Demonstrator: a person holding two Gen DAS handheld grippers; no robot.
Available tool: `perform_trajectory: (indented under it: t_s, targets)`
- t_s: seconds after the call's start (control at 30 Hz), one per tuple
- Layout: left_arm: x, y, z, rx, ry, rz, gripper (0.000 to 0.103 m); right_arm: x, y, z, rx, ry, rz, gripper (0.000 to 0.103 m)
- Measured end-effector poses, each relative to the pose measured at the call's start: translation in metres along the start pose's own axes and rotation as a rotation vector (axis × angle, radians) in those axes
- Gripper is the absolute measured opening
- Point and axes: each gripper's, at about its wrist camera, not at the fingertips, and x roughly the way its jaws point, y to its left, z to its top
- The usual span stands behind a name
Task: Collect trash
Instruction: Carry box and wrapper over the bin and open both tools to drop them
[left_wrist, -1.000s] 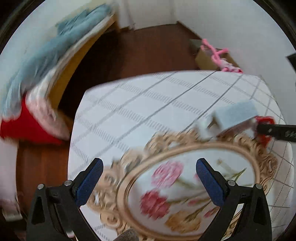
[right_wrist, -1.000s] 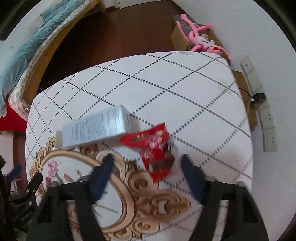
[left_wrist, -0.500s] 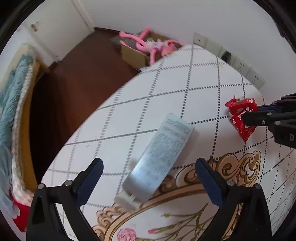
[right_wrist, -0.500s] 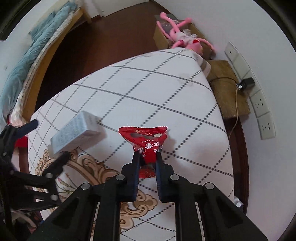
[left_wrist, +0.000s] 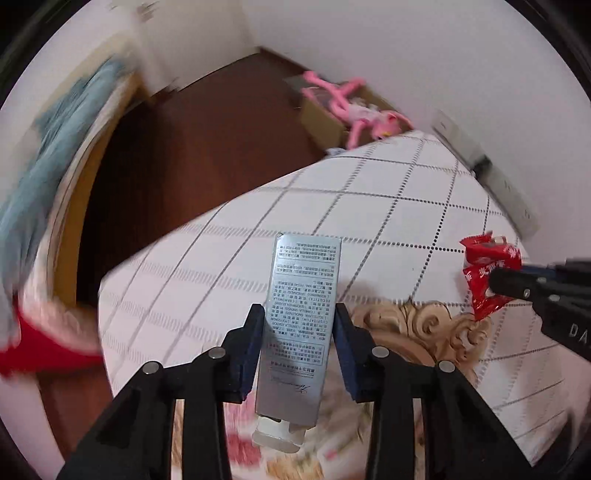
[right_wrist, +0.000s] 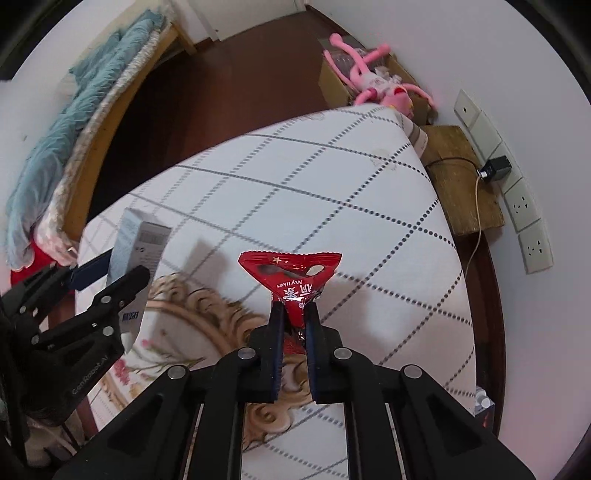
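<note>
A long silver-grey carton (left_wrist: 306, 266) with fine print stands lengthwise between my left gripper's (left_wrist: 298, 310) blue pads. The jaws are closing and the pads press its two sides. In the right wrist view the carton (right_wrist: 138, 240) hangs in the left gripper (right_wrist: 110, 273) above the table. My right gripper (right_wrist: 294, 314) is shut on the lower end of a red snack wrapper (right_wrist: 291, 273), which fans out above the fingertips. The left wrist view shows the wrapper (left_wrist: 484, 266) at the right edge, pinched in the right gripper (left_wrist: 502, 282).
The table (right_wrist: 332, 192) has a white cloth with a dotted diamond grid and a gold floral oval (left_wrist: 424, 325). A bed with a blue blanket (right_wrist: 74, 122) lies left. A cardboard box with a pink plush (right_wrist: 373, 85), a wooden stand (right_wrist: 458, 184) and wall sockets (right_wrist: 524, 206) are at the right.
The left jaws went from wide open to closed on the carton, which has left the table. The right jaws closed on the red wrapper and raised it.
</note>
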Motion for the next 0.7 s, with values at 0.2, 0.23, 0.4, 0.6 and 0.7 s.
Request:
perform_trajectory:
  t_s: [0.2, 0.23, 0.4, 0.6, 0.7]
  targets:
    - [-0.062, 0.034, -0.052, -0.158, -0.089, 0.092, 0.034, -0.041, 0.045, -0.043, -0.072, -0.068, 0.054, 0.011]
    - [-0.072, 0.041, -0.060, -0.185, -0.101, 0.093, 0.034, -0.047, 0.055, -0.051, -0.085, -0.073, 0.070, 0.011]
    - [-0.132, 0.082, -0.111, -0.316, -0.172, 0.138, 0.033, -0.077, 0.103, -0.092, -0.148, -0.092, 0.146, 0.010]
    - [-0.199, 0.134, -0.175, -0.438, -0.250, 0.203, 0.033, -0.110, 0.179, -0.134, -0.243, -0.110, 0.246, 0.010]
    - [-0.225, 0.161, -0.207, -0.485, -0.272, 0.242, 0.033, -0.123, 0.225, -0.155, -0.302, -0.115, 0.300, 0.010]
